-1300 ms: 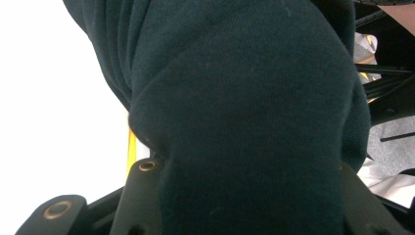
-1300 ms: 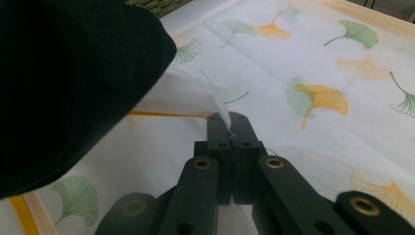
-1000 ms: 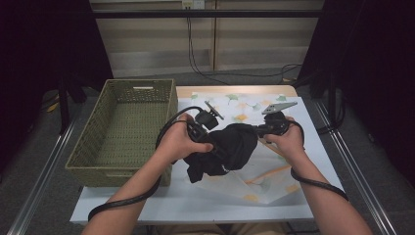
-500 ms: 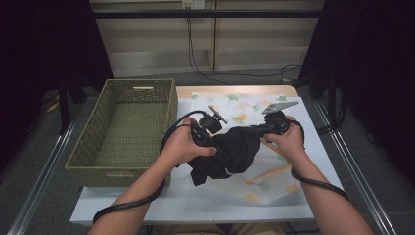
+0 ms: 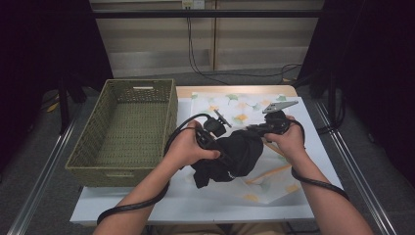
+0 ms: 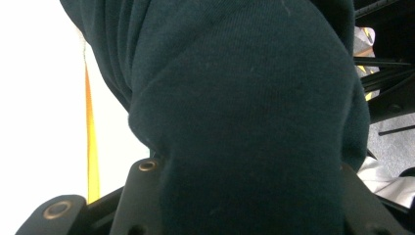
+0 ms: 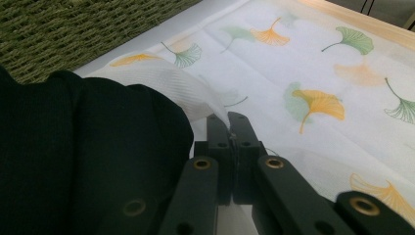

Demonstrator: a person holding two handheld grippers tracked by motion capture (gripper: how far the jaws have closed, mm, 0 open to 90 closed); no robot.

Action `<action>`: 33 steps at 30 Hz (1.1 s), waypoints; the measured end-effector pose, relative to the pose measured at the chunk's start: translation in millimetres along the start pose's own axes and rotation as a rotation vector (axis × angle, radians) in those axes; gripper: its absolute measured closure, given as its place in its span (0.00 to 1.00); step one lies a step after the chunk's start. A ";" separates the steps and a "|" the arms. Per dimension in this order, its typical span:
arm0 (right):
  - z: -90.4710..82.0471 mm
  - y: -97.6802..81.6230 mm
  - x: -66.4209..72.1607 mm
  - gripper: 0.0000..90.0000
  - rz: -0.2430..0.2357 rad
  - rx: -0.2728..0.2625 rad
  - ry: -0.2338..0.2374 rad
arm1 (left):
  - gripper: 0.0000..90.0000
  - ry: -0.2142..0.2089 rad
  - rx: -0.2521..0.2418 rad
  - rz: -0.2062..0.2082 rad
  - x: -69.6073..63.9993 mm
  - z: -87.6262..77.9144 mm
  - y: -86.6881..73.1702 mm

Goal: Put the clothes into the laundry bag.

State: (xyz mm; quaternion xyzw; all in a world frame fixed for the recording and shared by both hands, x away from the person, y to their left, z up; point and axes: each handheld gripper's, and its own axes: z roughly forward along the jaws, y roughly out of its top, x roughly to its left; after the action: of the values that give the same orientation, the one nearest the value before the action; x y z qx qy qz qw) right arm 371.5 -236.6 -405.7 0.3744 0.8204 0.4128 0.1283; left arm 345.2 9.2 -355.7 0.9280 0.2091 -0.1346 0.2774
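Left gripper [image 5: 218, 144] clamps a bunched black garment [image 5: 235, 156]; in the left gripper view the dark cloth [image 6: 244, 112] drapes over and between its jaws. Right gripper [image 5: 259, 129], just across the bundle, has jaws pressed together, pinching a fold of the white leaf-printed cloth [image 7: 161, 83] at its tips [image 7: 230, 125], garment touching its left side. Garment sits lifted between both grippers above the printed cloth [image 5: 288, 161]. Green woven basket [image 5: 122, 132] stands beyond the left gripper, well apart.
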 end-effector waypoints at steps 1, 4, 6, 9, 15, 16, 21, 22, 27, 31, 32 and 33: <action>-0.1 0.1 0.0 1.00 0.000 0.001 0.000 | 0.64 -0.004 -0.001 0.003 0.1 1.0 0.0; -0.1 0.3 0.1 1.00 -0.001 0.001 0.000 | 0.64 -0.005 0.002 0.006 -0.1 2.7 0.0; -0.1 0.5 0.4 1.00 -0.002 0.000 0.002 | 0.64 -0.006 0.007 0.001 -0.4 4.0 0.1; 0.1 0.8 0.6 1.00 -0.002 -0.003 -0.001 | 0.64 0.004 0.008 0.000 -1.9 6.0 0.2; -0.9 2.5 1.2 1.00 -0.002 -0.004 0.002 | 0.64 0.009 0.021 0.011 -1.9 10.6 -0.2; -0.9 2.5 1.2 1.00 -0.002 -0.004 0.002 | 0.64 0.009 0.021 0.011 -1.9 10.6 -0.2; -1.9 3.4 1.9 1.00 -0.005 -0.005 0.001 | 0.64 0.011 0.032 0.013 -1.1 14.5 -0.6; -2.6 3.7 1.7 1.00 -0.006 -0.005 0.003 | 0.64 0.010 0.027 0.010 -1.0 15.8 -1.0; -3.9 4.8 1.8 1.00 -0.007 -0.006 0.004 | 0.64 0.011 0.039 0.017 0.6 18.0 -1.6; -4.9 5.7 1.9 1.00 -0.008 -0.011 0.006 | 0.64 0.015 0.042 0.004 0.3 21.4 -2.8; -5.3 6.1 2.1 1.00 -0.006 -0.014 0.009 | 0.64 0.018 0.054 0.013 1.5 22.3 -3.0; -5.3 6.1 2.1 1.00 -0.006 -0.014 0.009 | 0.64 0.018 0.054 0.013 1.5 22.3 -3.0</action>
State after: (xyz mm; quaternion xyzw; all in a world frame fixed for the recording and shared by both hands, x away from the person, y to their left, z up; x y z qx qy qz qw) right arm 370.4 -235.8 -397.5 0.3690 0.8191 0.4201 0.1284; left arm 342.2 -0.9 -375.8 0.9377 0.2017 -0.1299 0.2512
